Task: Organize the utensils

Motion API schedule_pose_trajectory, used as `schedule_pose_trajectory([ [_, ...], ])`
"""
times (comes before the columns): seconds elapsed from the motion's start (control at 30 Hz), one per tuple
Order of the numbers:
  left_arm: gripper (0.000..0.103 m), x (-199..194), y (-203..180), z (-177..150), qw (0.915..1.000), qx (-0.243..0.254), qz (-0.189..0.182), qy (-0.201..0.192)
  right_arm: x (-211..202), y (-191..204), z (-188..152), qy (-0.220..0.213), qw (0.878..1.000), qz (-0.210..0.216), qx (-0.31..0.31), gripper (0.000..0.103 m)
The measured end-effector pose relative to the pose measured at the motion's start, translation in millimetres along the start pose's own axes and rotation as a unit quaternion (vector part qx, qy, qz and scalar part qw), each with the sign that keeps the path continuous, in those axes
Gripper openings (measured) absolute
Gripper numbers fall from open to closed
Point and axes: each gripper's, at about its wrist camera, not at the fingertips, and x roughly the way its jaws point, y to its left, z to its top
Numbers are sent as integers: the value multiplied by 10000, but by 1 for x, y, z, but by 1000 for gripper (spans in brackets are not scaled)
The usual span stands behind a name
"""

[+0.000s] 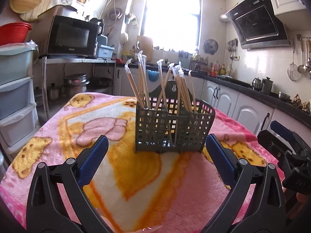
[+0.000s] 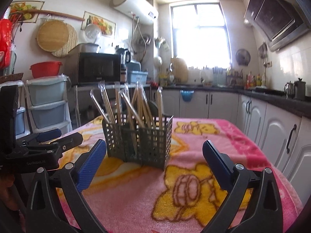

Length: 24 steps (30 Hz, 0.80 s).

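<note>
I have both tools spread wide and holding nothing: my left gripper (image 1: 155, 155) hangs low over the pink and yellow fleece blanket (image 1: 136, 184) with the grey perforated plastic utensil caddy (image 1: 171, 130) straight ahead between its blue pads, and my right gripper (image 2: 154, 158) sits beside it, facing the same caddy from a little further right.

My main worry is the caddy itself. It looks light, it stands on soft pile, and the long plastic-wrapped wooden chopsticks (image 1: 142, 89) stick far above its rim, leaning and crossing one another. If I pull one pair at an angle, I judge it could drag its neighbours or tip the whole caddy. The clear wrappers also look slippery, so a pinch near the crinkled tips might slide off. With both grippers so near each other, a careless reach could knock one into the other.

As for contents, the caddy is divided into compartments. Chopsticks stand in the left one and in a denser bunch to the right. I cannot tell exactly which cells the crossed ones sit in.
</note>
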Motion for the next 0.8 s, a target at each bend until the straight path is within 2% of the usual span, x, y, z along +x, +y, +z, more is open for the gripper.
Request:
schedule_pose_trajectory([
  [0.3, 93, -9, 0, -4, 9989, 76, 86, -462, -15, -3, -5, -526, 9983, -215, 133, 97],
  [0.43, 93, -11, 0, -6, 9984, 151, 95, -530, -20, -3, -6, -714, 9969, -298, 140, 97],
  [0.8, 93, -13, 1, -7, 9982, 142, 83, -583, -17, -1, -7, -626, 9974, -301, 199, 97],
])
